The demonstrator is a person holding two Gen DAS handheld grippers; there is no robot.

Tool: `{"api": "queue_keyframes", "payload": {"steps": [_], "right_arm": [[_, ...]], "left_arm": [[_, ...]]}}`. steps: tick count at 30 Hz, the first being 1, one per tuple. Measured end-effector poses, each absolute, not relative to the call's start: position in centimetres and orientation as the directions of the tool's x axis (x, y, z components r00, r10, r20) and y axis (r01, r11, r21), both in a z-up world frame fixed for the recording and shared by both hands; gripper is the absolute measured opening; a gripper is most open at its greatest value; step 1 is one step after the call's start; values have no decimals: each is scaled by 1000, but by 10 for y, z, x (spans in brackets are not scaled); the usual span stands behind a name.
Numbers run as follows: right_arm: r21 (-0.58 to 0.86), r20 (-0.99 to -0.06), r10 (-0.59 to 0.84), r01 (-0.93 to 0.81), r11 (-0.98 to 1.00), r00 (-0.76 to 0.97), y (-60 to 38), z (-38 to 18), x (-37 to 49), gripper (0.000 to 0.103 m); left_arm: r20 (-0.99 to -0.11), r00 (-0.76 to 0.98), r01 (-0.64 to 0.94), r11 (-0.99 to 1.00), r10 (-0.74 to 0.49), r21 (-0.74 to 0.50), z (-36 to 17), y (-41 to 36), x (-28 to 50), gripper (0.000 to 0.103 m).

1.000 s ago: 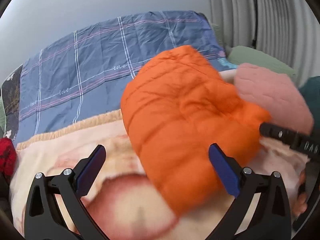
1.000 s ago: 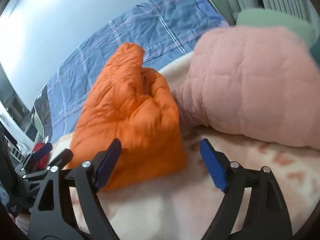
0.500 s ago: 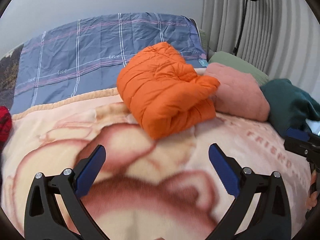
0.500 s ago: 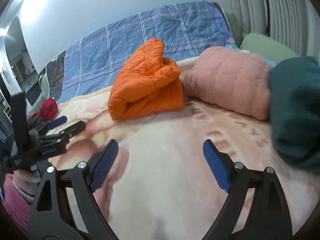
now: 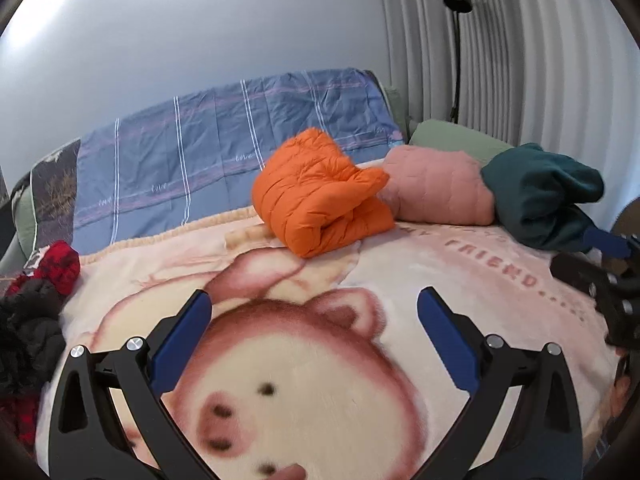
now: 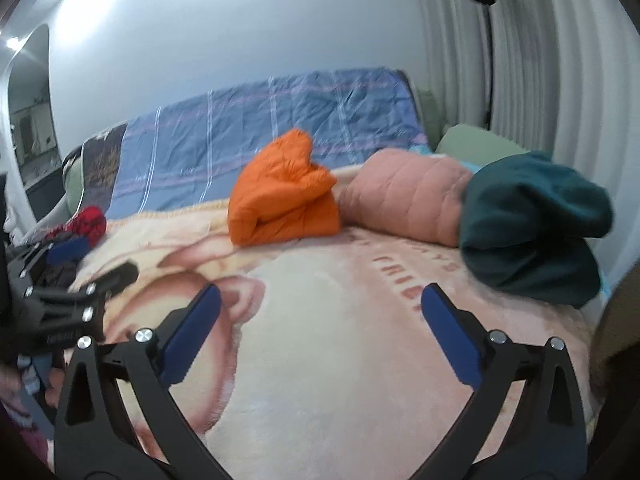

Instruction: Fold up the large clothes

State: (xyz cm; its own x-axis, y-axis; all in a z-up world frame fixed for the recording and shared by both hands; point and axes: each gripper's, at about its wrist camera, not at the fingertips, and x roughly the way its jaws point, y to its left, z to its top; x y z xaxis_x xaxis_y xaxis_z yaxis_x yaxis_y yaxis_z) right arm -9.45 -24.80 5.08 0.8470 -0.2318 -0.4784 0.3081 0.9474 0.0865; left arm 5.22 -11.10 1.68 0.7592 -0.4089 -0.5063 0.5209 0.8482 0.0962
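A folded orange puffer jacket (image 5: 320, 196) lies on the pink pig-print blanket (image 5: 400, 320), beside a folded pink quilted jacket (image 5: 440, 188) and a folded dark green garment (image 5: 540, 196). They also show in the right wrist view: the orange jacket (image 6: 284, 200), the pink jacket (image 6: 404, 192), the green garment (image 6: 528, 220). My left gripper (image 5: 314, 320) is open and empty, well back from the row. My right gripper (image 6: 320, 312) is open and empty, also back from it.
A heap of red and black clothes (image 5: 44, 280) lies at the bed's left edge. A blue checked quilt (image 5: 224, 164) covers the far half of the bed. A floor lamp (image 5: 458, 40) stands by the curtain at the right. A green pillow (image 5: 452, 136) lies behind the pink jacket.
Both grippers have pulled back from the orange jacket, which now rests folded on the blanket. More of the bed has come into view.
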Motion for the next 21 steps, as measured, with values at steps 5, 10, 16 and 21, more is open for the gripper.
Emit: {"api": "queue_keyframes", "payload": {"steps": [5,10,16,21], "right_arm": [[26,-488,-311,369,929,816,-238,54,-109,101],[105,-505,-310,413,904,806,-248,57,-121,101],[82,-495,-308,396,915,813,-242,59,-128,101],[72,-480,-327,409,910,814,-240,59,-133,101]], "left_arm": [[-506,763,510,856,-403,88,17,-101,20,102],[-472,795,489,863,-380,129,23,-95,-4,102],[-436,820,465,876,-371,128,33,-91,-19,102],[-423,854,405,898,-303,173,34,-93,-26,102]]}}
